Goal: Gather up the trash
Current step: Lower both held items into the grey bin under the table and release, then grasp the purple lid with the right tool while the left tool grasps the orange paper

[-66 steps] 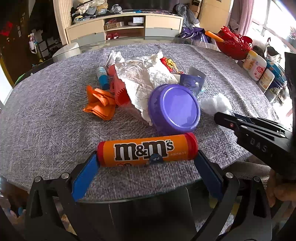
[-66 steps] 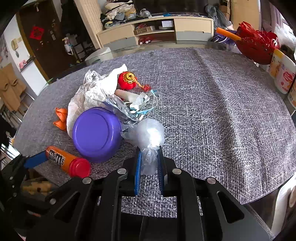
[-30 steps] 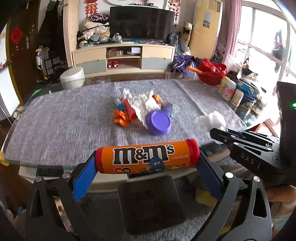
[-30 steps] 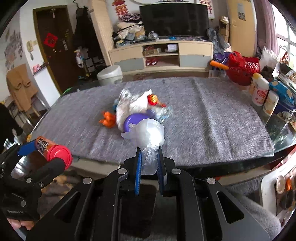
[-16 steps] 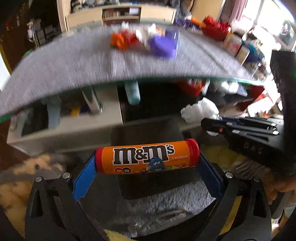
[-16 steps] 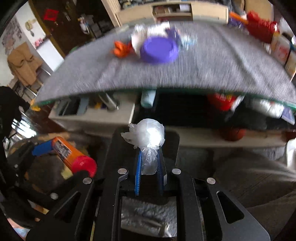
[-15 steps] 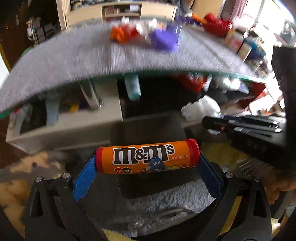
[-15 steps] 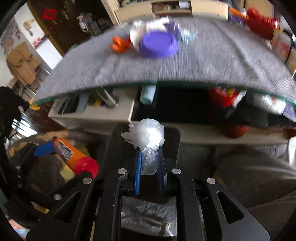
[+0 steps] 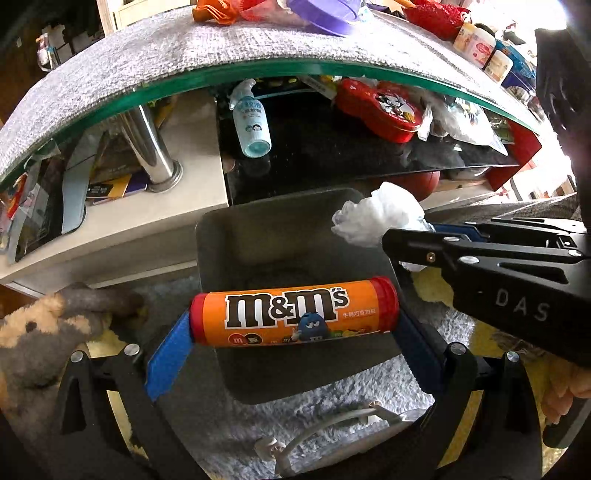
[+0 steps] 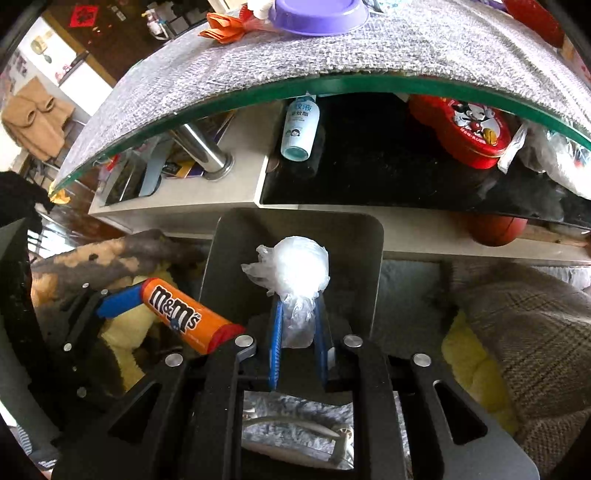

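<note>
My left gripper (image 9: 291, 325) is shut on an orange M&M's tube (image 9: 293, 311), held crosswise by its red ends over a grey bin (image 9: 258, 236) on the floor. My right gripper (image 10: 297, 332) is shut on a crumpled clear plastic wad (image 10: 291, 269), held above the same bin (image 10: 365, 258). The tube also shows in the right wrist view (image 10: 181, 317), and the wad in the left wrist view (image 9: 376, 218). More trash stays on the table above: a purple lid (image 10: 317, 16) and orange scraps (image 10: 225, 27).
The glass table edge (image 9: 258, 72) with a grey cloth overhangs the bin. On the shelf under it are a spray bottle (image 9: 251, 122), a red Mickey tin (image 9: 384, 109) and a chrome leg (image 9: 151, 155). A plush toy (image 9: 48, 325) lies left of the bin.
Both grippers have dropped from table height to below the table edge and now hang over the grey bin, each still holding its item.
</note>
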### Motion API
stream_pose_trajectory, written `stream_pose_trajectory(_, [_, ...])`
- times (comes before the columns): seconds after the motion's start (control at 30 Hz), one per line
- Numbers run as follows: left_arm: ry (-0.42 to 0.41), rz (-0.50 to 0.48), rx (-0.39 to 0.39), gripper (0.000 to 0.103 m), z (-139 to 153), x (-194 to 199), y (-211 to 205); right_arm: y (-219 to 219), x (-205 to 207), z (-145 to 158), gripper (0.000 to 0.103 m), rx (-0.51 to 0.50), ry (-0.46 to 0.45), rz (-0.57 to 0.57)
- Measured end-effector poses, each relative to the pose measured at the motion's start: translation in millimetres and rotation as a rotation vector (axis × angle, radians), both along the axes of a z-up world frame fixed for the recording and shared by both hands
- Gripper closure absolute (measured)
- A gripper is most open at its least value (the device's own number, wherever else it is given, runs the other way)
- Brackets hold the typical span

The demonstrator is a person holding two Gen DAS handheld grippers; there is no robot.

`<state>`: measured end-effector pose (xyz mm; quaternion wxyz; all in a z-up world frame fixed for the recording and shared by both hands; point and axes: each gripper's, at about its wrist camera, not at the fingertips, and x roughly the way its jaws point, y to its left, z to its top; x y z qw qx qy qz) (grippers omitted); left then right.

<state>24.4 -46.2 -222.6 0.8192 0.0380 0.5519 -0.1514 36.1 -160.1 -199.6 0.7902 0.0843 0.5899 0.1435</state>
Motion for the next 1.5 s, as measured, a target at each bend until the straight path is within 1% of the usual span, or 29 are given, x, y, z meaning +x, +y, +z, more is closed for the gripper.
stream_pose_trajectory(0.07, [0.012,-0.008,-0.010,0.008,-1.1,1.6,-0.4,-2.3,2.8,-1.3,0.081,0.021,0.010,-0.009])
stream_pose_trajectory(0.13, [0.022,-0.012,-0.012,0.008,-2.3,3.0,-1.3,-2.8,4.6,-0.2,0.058,0.031,0.008,-0.015])
stream_pose_trajectory(0.17, [0.021,-0.013,-0.004,0.008,-2.4,2.8,-1.6,-3.2,4.8,0.8,0.044,0.034,0.004,-0.016])
stream_pose_trajectory(0.2, [0.016,-0.013,0.004,0.008,-2.5,3.2,-1.9,-3.5,5.0,2.1,0.041,0.039,0.001,-0.015])
stream_pose_trajectory(0.3, [0.005,-0.014,0.018,0.008,-0.6,3.5,-2.4,-3.4,6.6,5.9,0.040,0.057,0.000,-0.015])
stream_pose_trajectory(0.37, [-0.005,-0.015,0.019,0.008,1.2,4.0,-1.9,-1.0,7.5,8.8,0.035,0.073,0.001,0.000])
stream_pose_trajectory(0.47, [-0.012,-0.014,0.021,0.008,2.8,5.1,-2.2,2.0,8.6,13.6,0.034,0.069,-0.014,0.006])
stream_pose_trajectory(0.63, [-0.023,-0.002,0.016,0.008,9.2,5.0,1.1,-6.0,12.1,21.4,0.034,0.055,-0.044,-0.033])
stream_pose_trajectory(0.77, [-0.044,0.013,0.004,0.008,21.0,6.9,5.5,-17.3,15.7,30.8,0.034,0.050,-0.070,-0.075])
stream_pose_trajectory(0.93, [-0.079,0.016,-0.019,0.008,43.7,11.4,9.8,-35.4,19.2,55.5,0.034,0.058,-0.140,-0.128])
stream_pose_trajectory(1.03, [-0.111,0.015,-0.010,0.008,60.6,16.8,14.0,-43.9,26.5,74.6,0.034,0.049,-0.197,-0.143])
stream_pose_trajectory(1.2, [-0.165,0.052,0.002,0.008,90.1,35.9,31.6,-49.9,49.2,95.3,0.034,0.027,-0.257,-0.147])
stream_pose_trajectory(1.3, [-0.189,0.100,0.011,0.008,105.5,54.2,49.5,-49.2,60.9,100.4,0.034,0.013,-0.276,-0.138])
stream_pose_trajectory(1.37, [-0.221,0.134,0.040,0.008,117.2,67.1,59.3,-48.2,68.2,102.4,0.034,0.010,-0.288,-0.129])
stream_pose_trajectory(1.5, [-0.266,0.164,0.065,0.008,137.9,93.3,69.8,-39.3,85.2,101.9,0.034,-0.014,-0.319,-0.087])
